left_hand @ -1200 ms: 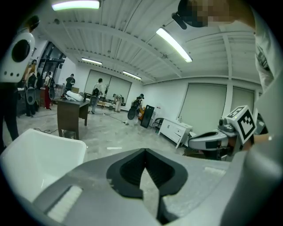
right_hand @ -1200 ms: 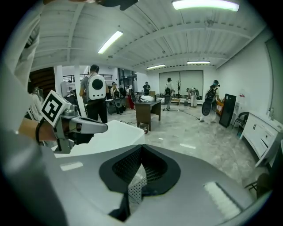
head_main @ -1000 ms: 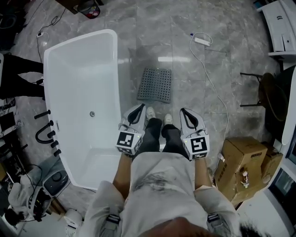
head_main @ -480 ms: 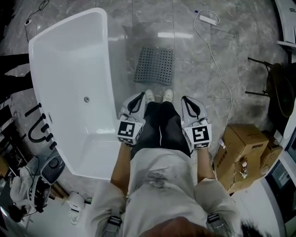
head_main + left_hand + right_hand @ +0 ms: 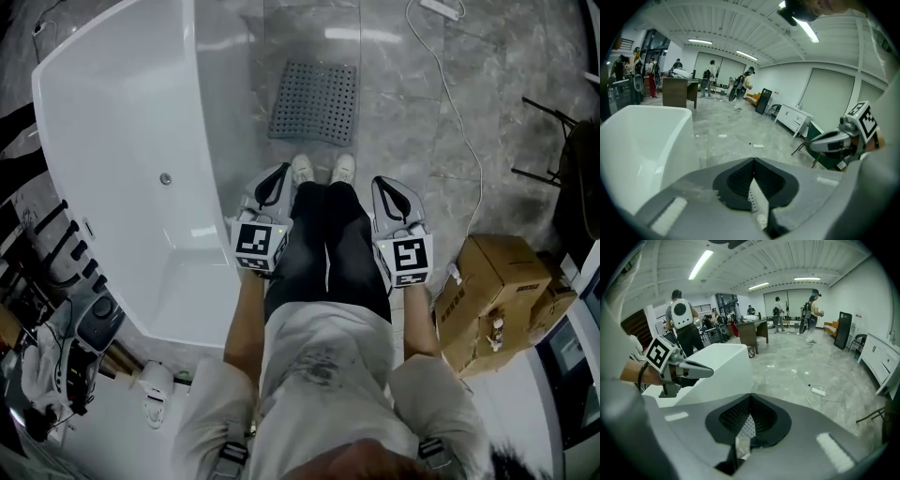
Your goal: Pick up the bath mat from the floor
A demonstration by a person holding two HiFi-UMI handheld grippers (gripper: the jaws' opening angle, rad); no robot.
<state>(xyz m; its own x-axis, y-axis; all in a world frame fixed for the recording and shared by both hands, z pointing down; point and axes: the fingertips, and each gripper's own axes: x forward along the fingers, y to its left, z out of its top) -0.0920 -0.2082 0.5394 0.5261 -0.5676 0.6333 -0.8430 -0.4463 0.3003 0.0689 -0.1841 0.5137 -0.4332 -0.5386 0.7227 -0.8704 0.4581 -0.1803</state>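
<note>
A: L to R?
B: Glossy white oval bathtub [image 5: 122,141]. L gripper [image 5: 279,172] closed, empty.
A: Mat?
B: Grey perforated square rubber bath mat [image 5: 314,101] lies flat on marbled floor [image 5: 412,122], just ahead of white shoes [image 5: 302,169]. R gripper [image 5: 382,184] closed too, empty. Brown cardboard box [image 5: 497,281].

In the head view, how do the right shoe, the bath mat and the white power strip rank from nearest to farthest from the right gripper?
From the right gripper:
1. Right shoe, just left of its tip.
2. Bath mat, ahead on the floor.
3. Power strip, far ahead at the top edge.
</note>
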